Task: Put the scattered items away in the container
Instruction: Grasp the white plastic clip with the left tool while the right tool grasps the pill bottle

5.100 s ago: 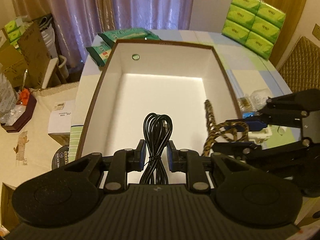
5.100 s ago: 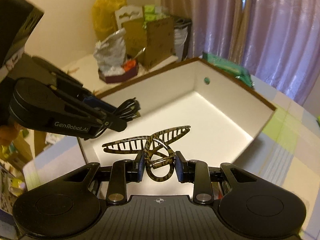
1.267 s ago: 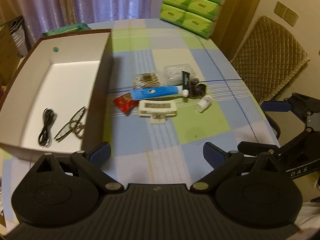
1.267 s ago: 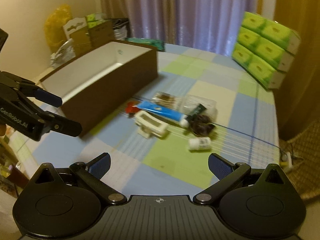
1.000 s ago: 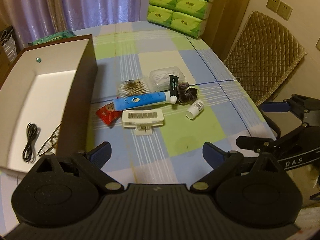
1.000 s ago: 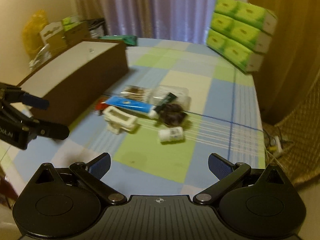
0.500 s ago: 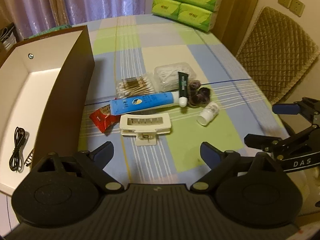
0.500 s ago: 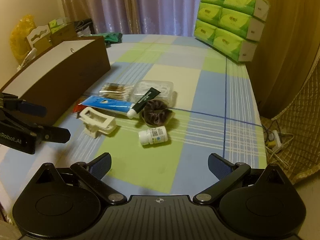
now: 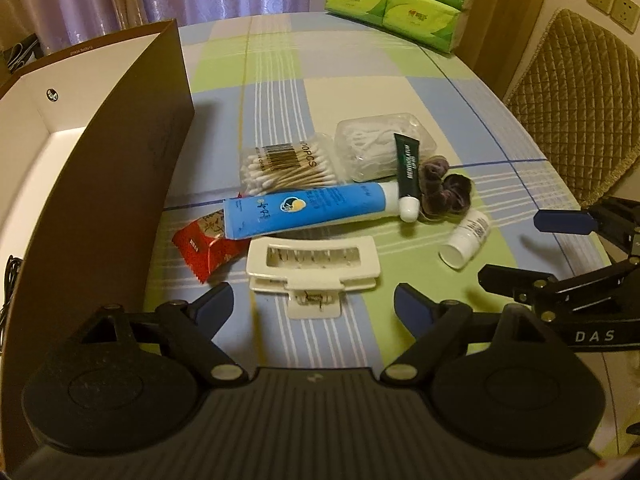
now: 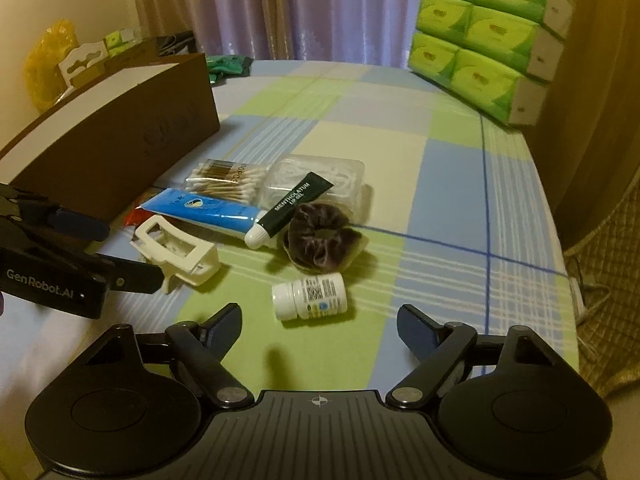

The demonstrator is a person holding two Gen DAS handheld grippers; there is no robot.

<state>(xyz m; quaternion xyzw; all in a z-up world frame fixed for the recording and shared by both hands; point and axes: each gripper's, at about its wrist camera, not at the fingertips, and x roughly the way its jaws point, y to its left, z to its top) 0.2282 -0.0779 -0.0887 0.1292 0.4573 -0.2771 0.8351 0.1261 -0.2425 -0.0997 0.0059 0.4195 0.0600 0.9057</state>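
My left gripper (image 9: 314, 304) is spread wide and empty, low in the frame, with the white hair clip (image 9: 313, 266) lying between and just ahead of its tips. My right gripper (image 10: 320, 326) is also wide open and empty, with the small white pill bottle (image 10: 309, 295) lying on its side just ahead of it.

The rest of the clutter sits mid-frame on the checked tablecloth (image 10: 440, 184): a blue tube (image 9: 308, 210), a dark green tube (image 9: 408, 178) resting across the clear plastic box (image 9: 380, 148), a pack of cotton swabs (image 9: 286, 170), a red packet (image 9: 204, 246) and a dark scrunchie (image 10: 322, 240). The brown box (image 9: 120, 184) stands at the left, beside the pile.

I judge the bottle the riskiest pick: lying on its side, it may roll or squirt away if my fingers close off-centre. The clip is wide; a grab across its body may tip it or nudge the blue tube and the packet, which it nearly touches. The two grippers are also working near each other and could collide.

Only the left view looks into the box, showing its white inside and a black cable (image 9: 9, 280) at the far left edge. The right view shows just the box's outer wall, but shows the scrunchie and bottle more clearly.
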